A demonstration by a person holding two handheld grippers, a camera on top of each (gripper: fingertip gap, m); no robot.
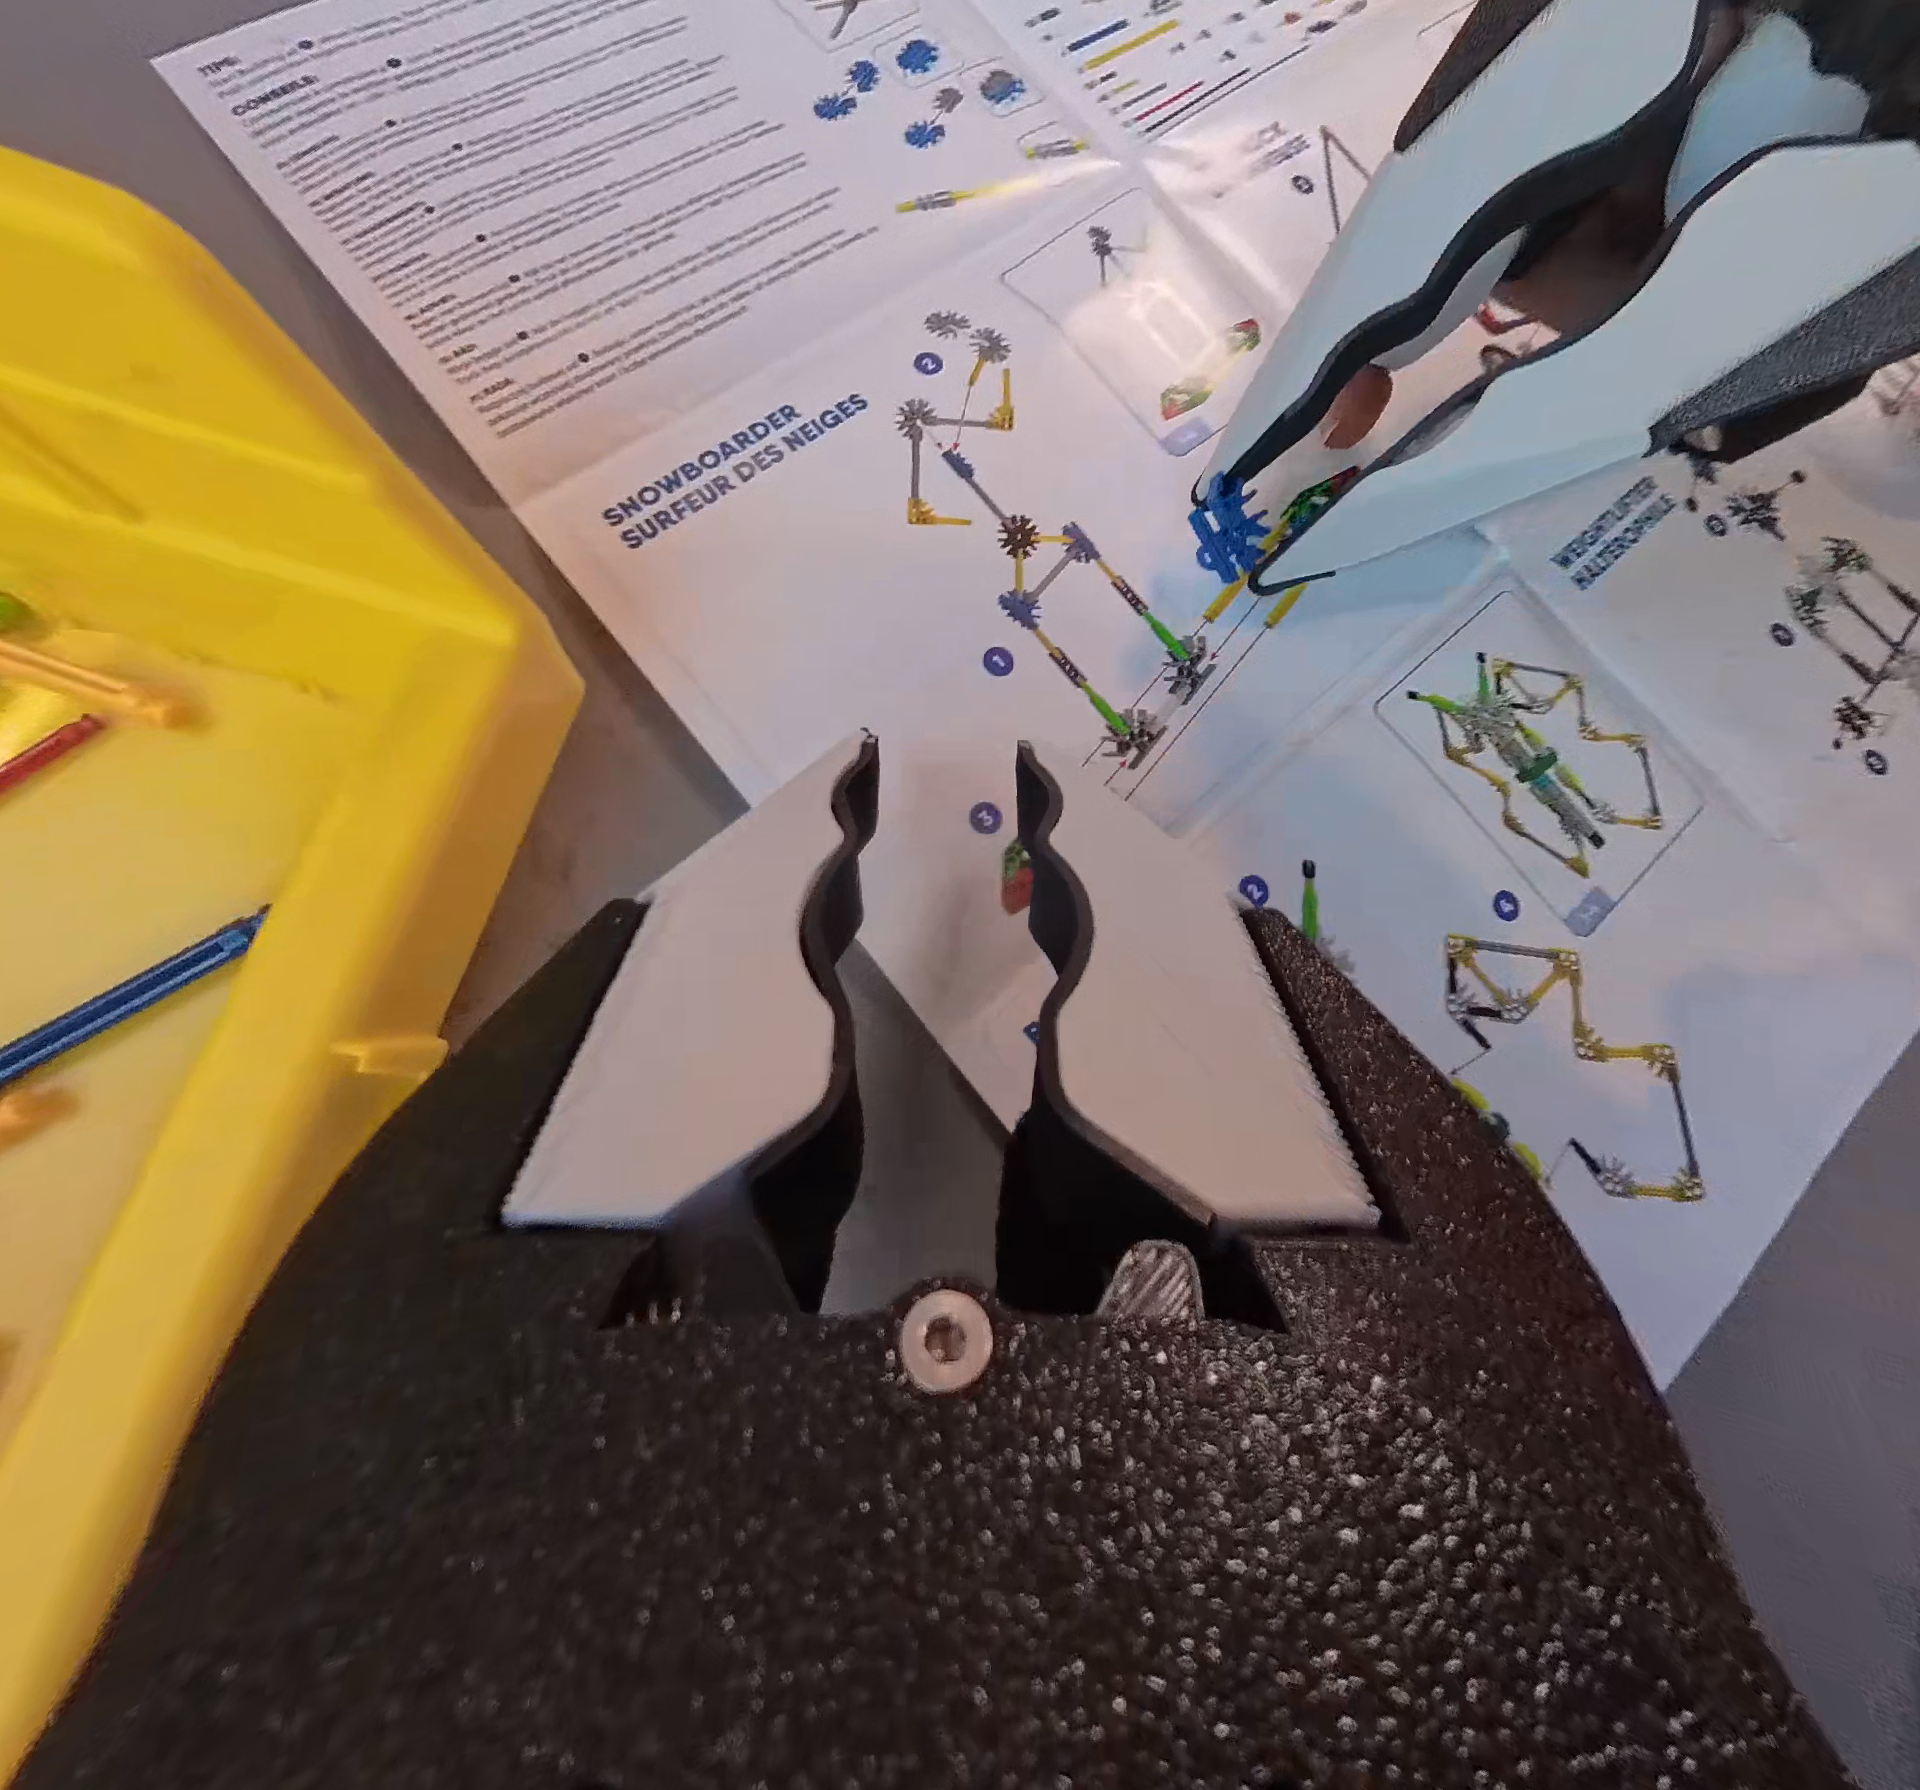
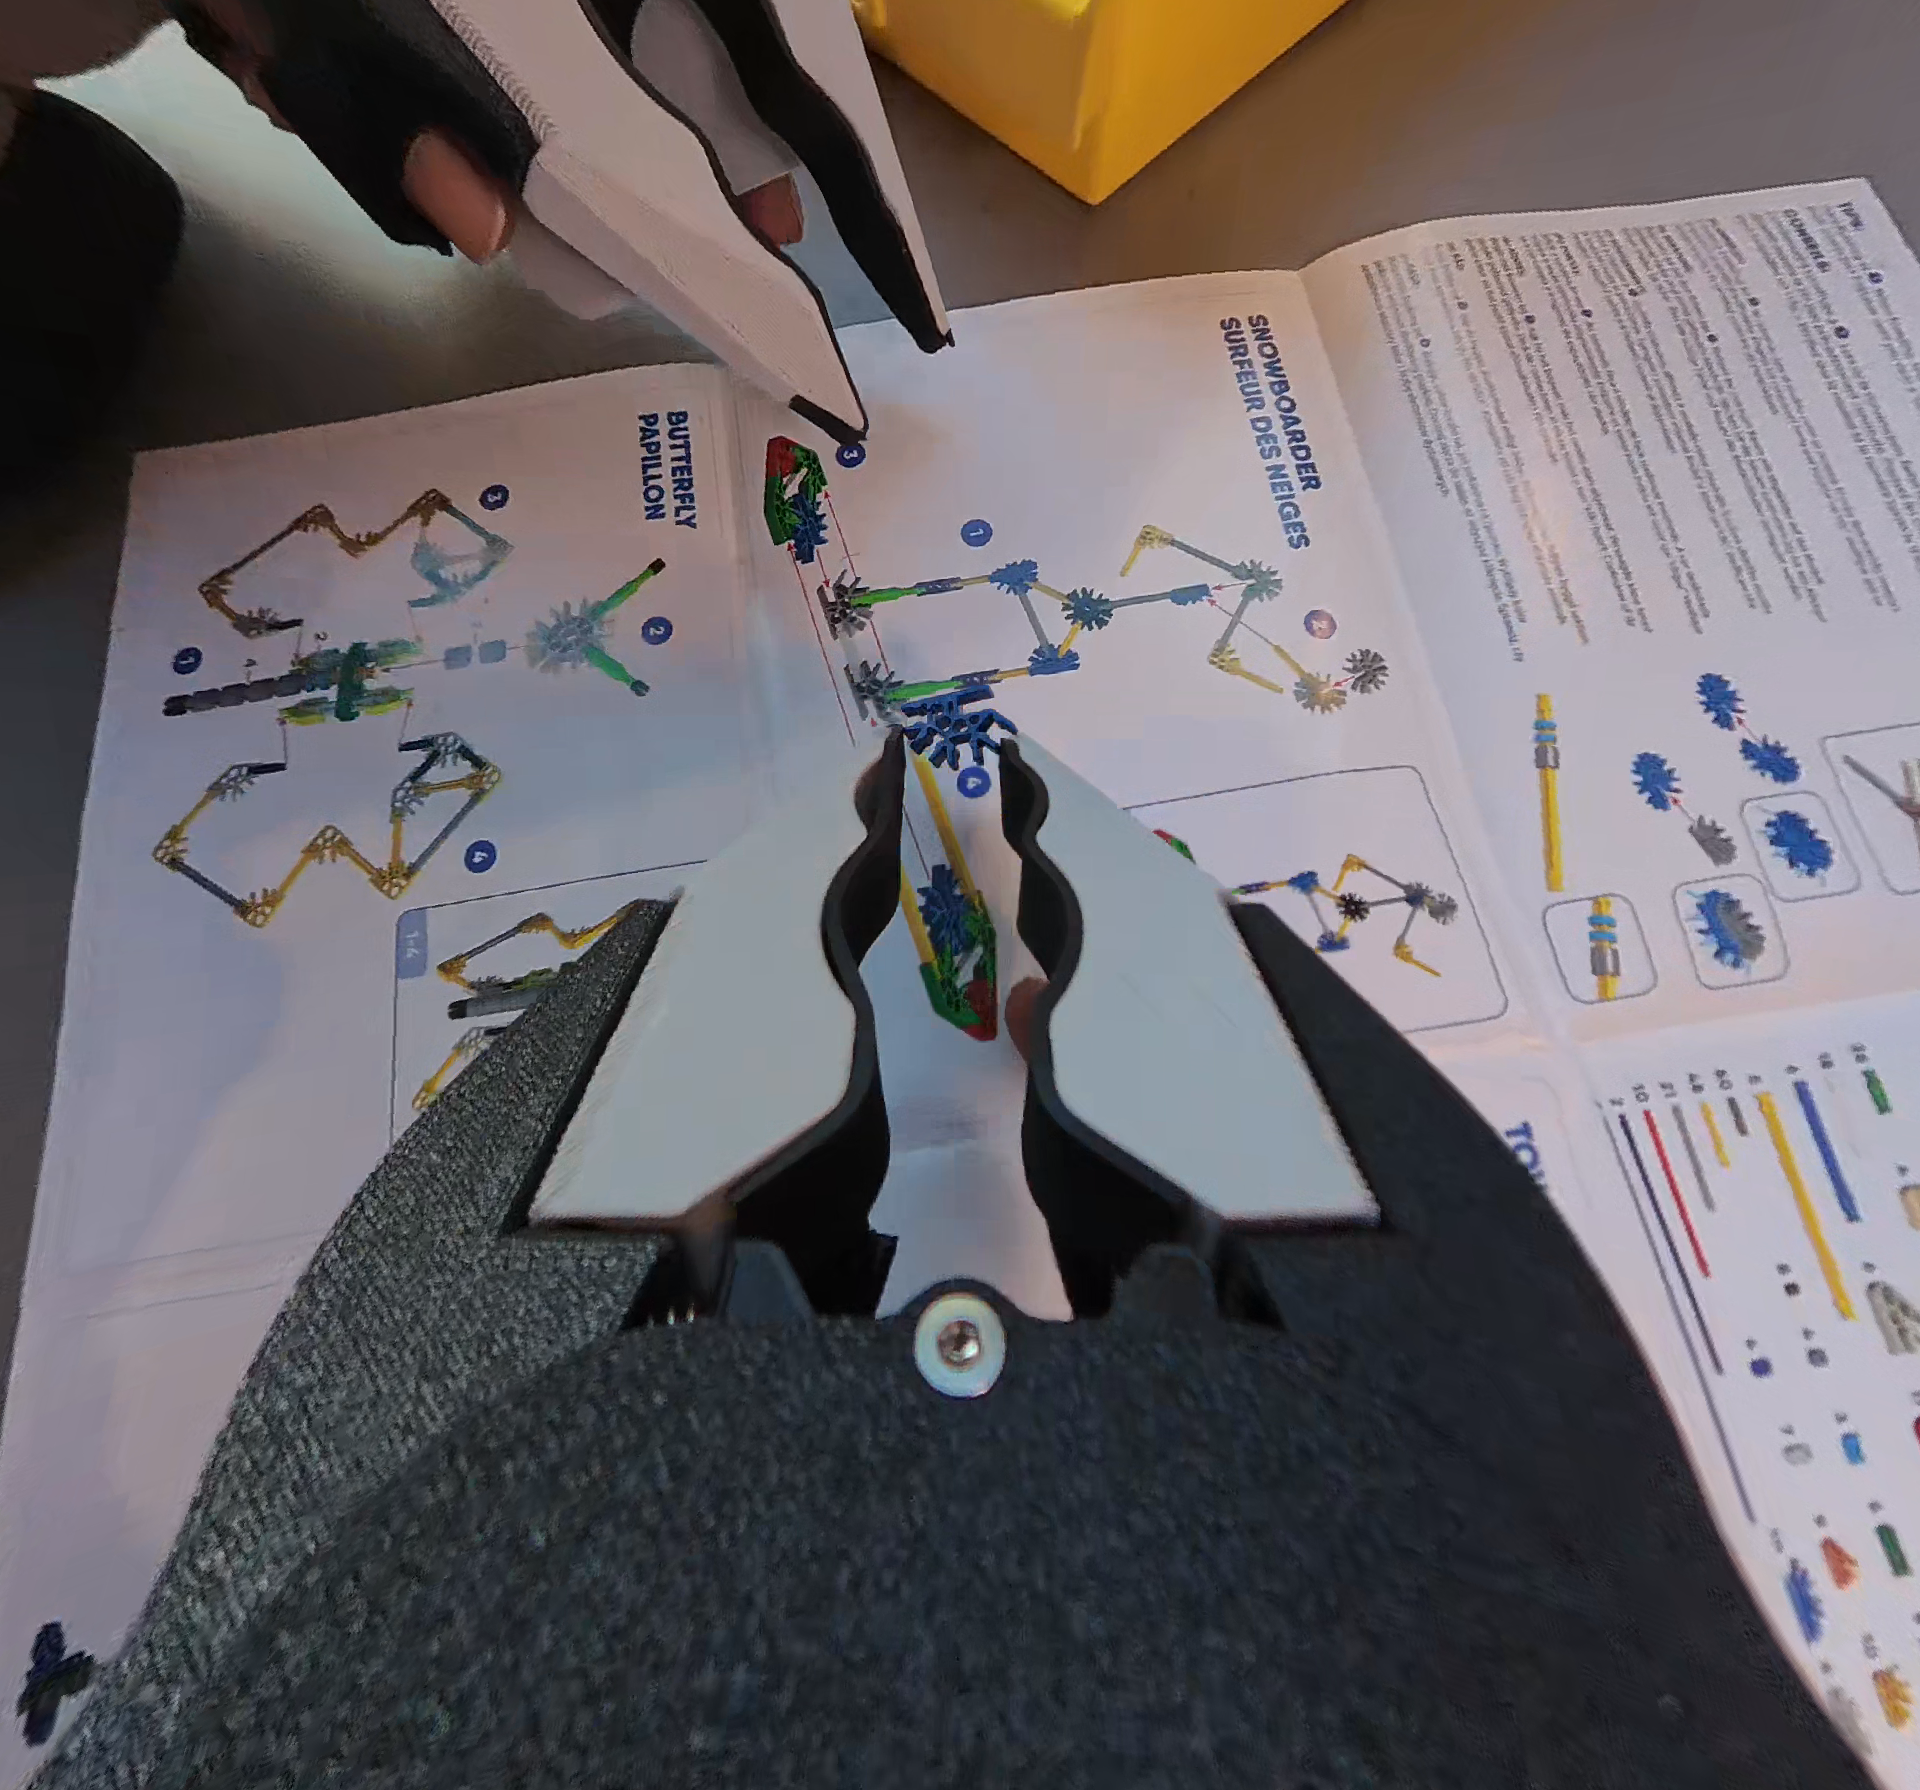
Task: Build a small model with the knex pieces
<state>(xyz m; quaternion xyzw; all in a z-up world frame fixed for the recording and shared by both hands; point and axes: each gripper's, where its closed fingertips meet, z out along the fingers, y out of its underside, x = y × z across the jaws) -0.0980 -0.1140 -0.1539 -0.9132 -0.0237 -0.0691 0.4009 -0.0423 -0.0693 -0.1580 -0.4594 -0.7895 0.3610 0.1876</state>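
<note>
At the tips of the right gripper (image 2: 951, 748), a blue snowflake-shaped connector (image 2: 956, 722) is pinched, the jaws narrow and closed on it, low over a printed step diagram. Beneath lies an unfolded instruction sheet (image 2: 1455, 493) on the grey worktop (image 2: 1558, 78), bearing blue headings, blocks of small black text, numbered blue circles and colour drawings of rod-and-connector models. Left gripper (image 1: 945, 753) hangs over the same sheet at 10 o'clock of the connector in the right wrist view, jaws moderately apart and empty. Yellow plastic bin (image 1: 312, 701) stands beside the sheet, at 9 o'clock in the left wrist view; a blue rod (image 1: 125, 1002) and a red rod (image 1: 47, 753) lie inside.
</note>
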